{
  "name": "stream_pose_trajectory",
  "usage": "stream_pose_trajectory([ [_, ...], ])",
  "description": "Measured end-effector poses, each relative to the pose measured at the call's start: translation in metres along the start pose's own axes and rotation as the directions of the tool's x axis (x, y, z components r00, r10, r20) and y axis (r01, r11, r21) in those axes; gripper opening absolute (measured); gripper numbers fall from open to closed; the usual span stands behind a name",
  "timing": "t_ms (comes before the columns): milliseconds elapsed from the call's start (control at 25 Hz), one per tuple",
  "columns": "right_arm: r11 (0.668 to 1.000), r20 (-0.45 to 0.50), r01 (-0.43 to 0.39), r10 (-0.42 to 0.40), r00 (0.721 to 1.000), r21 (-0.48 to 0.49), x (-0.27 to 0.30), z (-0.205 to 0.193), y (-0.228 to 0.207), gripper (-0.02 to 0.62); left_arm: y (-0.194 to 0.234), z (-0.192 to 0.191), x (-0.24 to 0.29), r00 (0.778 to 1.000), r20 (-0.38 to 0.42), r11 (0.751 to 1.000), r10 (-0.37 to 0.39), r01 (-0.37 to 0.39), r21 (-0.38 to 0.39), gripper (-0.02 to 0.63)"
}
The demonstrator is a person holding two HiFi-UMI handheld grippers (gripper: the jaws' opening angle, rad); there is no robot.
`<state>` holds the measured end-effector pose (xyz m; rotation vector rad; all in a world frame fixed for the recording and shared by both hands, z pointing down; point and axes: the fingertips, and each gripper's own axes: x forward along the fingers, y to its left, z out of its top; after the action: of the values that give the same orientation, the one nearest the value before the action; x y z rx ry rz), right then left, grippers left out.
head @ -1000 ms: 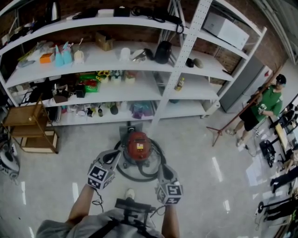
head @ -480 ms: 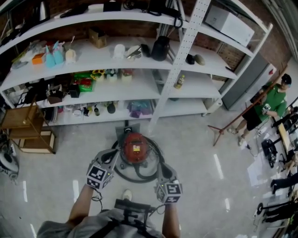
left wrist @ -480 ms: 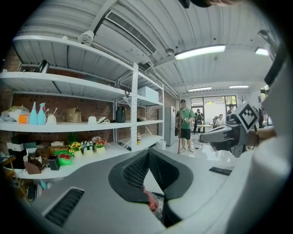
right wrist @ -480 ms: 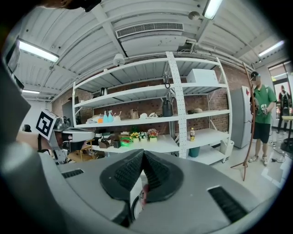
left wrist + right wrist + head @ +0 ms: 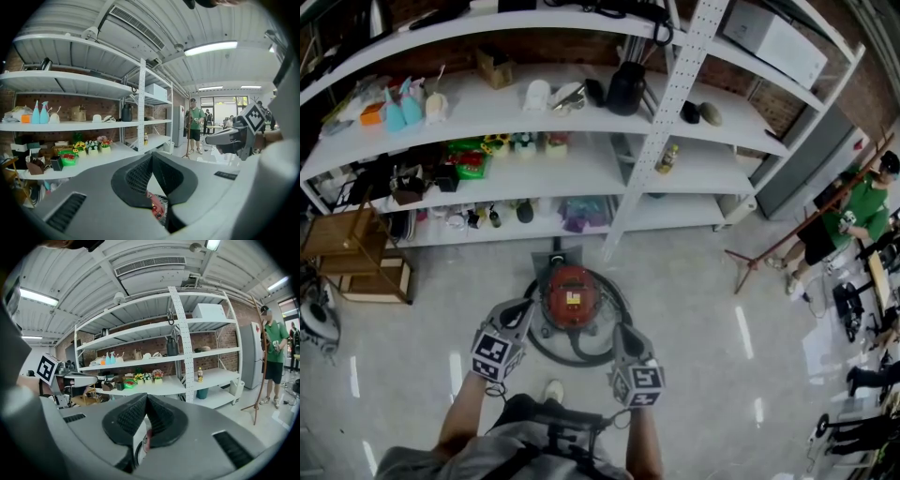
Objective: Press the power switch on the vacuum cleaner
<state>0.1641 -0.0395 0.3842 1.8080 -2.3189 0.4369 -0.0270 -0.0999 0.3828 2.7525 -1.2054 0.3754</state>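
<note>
Vacuum cleaner (image 5: 573,298): a red, round canister with a yellow label on its lid; it stands upright on the pale floor (image 5: 694,309).
Power switch: too small to make out in any view.
Hose (image 5: 581,356): black, lying in a loop on the floor round the near side of the vacuum cleaner.
Left gripper (image 5: 528,311): held by a hand at the near left of the vacuum cleaner, with its jaws pointing toward the canister. In the head view the tips lie over the hose loop beside the canister's left edge; contact cannot be told.
Left fingers (image 5: 138,176): the ribbed black pads meet at their tips and hold nothing. A sliver of the red vacuum cleaner shows through the gap lower down, beyond the jaws.
Right gripper (image 5: 621,330): at the near right of the vacuum cleaner, level with the left gripper, with its tips just beside the hose loop.
Right fingers (image 5: 129,416): pressed together at the tips and empty — only part of the vacuum cleaner shows past them.
Shelving unit (image 5: 666,122): white and three-tiered, set against a brick wall beyond the vacuum cleaner; it carries bottles, small pots and a black jug (image 5: 625,89).
Wooden rack (image 5: 356,258): far to the left of the vacuum cleaner, beside the shelving unit.
Bystander (image 5: 853,214): a person in a green shirt, well apart to the right of the vacuum cleaner.
</note>
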Motion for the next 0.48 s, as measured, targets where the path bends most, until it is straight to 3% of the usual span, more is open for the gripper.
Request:
stream_pose_trajectory([
  [480, 1.000, -0.027, 0.003, -0.003, 1.000, 0.021, 0.034, 0.002, -0.008, 0.012, 0.024, -0.012, 0.021, 0.999, -0.044, 1.000, 0.001, -0.001, -0.011, 0.008],
])
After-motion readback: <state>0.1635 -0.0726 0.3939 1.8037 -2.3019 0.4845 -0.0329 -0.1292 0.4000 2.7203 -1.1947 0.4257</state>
